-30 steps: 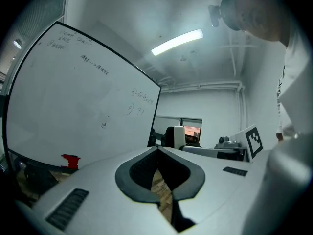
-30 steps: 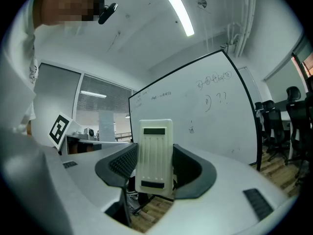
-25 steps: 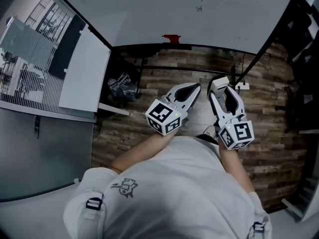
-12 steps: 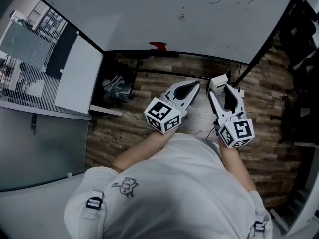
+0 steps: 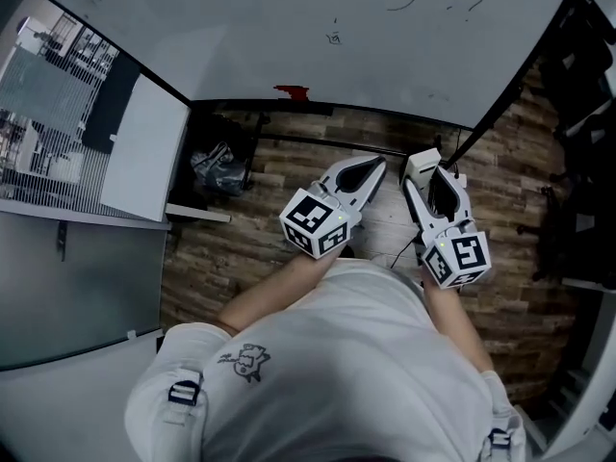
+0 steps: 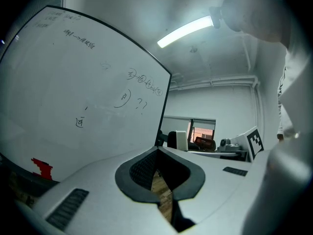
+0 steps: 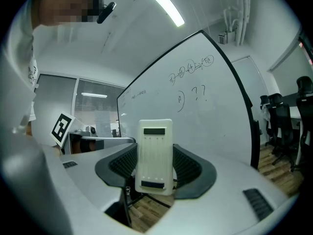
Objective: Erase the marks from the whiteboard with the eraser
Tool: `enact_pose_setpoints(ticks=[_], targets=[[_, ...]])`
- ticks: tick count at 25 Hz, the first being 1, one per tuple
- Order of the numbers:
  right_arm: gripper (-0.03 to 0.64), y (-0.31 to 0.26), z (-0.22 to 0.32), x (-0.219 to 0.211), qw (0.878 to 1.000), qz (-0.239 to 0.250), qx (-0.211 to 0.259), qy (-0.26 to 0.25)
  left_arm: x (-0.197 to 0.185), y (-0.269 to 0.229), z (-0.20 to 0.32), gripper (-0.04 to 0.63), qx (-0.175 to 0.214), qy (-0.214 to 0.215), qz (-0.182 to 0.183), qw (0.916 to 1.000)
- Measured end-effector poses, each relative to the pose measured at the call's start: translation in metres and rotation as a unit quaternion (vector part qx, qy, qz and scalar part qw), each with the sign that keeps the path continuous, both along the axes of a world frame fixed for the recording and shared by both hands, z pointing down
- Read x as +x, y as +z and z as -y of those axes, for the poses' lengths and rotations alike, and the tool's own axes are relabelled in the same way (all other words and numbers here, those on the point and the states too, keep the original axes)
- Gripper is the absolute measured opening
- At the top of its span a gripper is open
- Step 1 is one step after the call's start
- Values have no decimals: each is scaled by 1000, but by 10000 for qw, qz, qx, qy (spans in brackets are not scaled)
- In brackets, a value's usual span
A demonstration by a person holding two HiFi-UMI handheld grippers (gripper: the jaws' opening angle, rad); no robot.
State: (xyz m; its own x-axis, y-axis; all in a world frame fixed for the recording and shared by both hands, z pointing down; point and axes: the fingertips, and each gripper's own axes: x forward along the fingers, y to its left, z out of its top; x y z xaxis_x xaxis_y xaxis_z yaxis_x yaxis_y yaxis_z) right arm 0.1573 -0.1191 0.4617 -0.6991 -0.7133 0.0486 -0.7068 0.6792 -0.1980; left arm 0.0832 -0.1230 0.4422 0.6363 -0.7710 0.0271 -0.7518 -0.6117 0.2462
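Note:
The whiteboard [image 5: 289, 27] fills the top of the head view, with small pen marks [image 5: 334, 37] near its middle and question marks [image 5: 462, 3] further right. The marks [image 6: 79, 122] also show in the left gripper view, and the question marks [image 7: 199, 92] in the right gripper view. My right gripper [image 5: 425, 165] is shut on a white eraser [image 7: 155, 155], held upright between the jaws and well short of the board. My left gripper [image 5: 371, 166] is shut with nothing in it, beside the right one at waist height.
A red item [image 5: 292, 91] sits on the board's bottom ledge. A black bag [image 5: 219, 166] lies on the wood floor below the board's left end. A white panel [image 5: 140, 152] and window [image 5: 48, 94] stand at left. Dark office chairs [image 5: 577, 114] line the right.
The view has shifted so more of the whiteboard shows and the board's edge sits higher and further left. Both grippers hold the same pose relative to my body.

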Motion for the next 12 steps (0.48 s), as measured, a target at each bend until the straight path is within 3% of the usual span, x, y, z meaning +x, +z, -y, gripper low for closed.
enact_pose_setpoints(ticks=[12], targets=[[233,-12,47,-17,9994,-206,186,194,-12,-15,55,6,164,264,-47,9995]])
